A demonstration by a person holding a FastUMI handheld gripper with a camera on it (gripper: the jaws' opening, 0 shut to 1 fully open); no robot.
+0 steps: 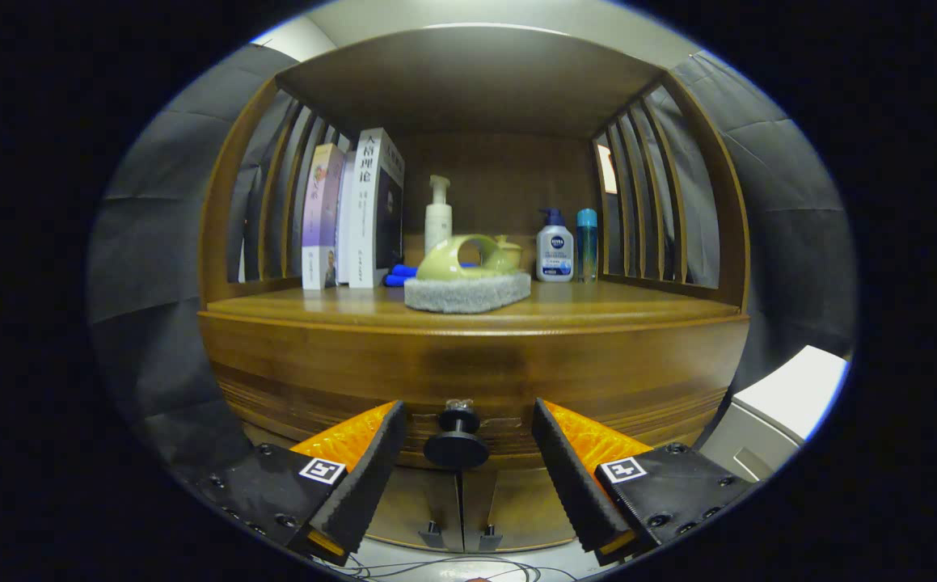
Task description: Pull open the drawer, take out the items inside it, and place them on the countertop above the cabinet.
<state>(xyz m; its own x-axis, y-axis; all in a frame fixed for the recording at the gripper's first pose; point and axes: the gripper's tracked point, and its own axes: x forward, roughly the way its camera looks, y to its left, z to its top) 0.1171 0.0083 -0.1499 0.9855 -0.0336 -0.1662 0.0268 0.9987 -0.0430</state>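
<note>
- Two fingers of the gripper (462,473) are standing well apart nearest to the camera, gripping nothing, with the round dark drawer knob (457,440) sitting in the gap between them and neither finger touching it.
- Just beyond the knob, the drawer front (484,384) is lying flush with the wooden cabinet, so the drawer is reading as closed, and whatever it is holding cannot be seen.
- Below the knob, the cabinet doors (460,505) are meeting at a centre seam with two small handles, and some thin cables are trailing on the floor near them.
- Above the drawer, the countertop (638,311) is carrying a scrubbing sponge with a green handle (468,279) near its front edge, in the middle.
- Further back on the left, several books (351,210) are standing upright, with something blue (398,275) lying just beside them.
- Far back, a white pump bottle (438,214) is standing in the middle, and a pump bottle with a blue label (555,246) and a teal bottle (587,242) are standing together on the right.
- Judging progress: this scene is fitting two stages equally. Either the gripper is lining up on the knob with the drawer's contents waiting inside, or the sponge and other things on the counter are the drawer's contents and the drawer is shut again. Nothing visible is settling which.
- Off to the right, a pale boxy object (783,404) is sitting beside the cabinet.
</note>
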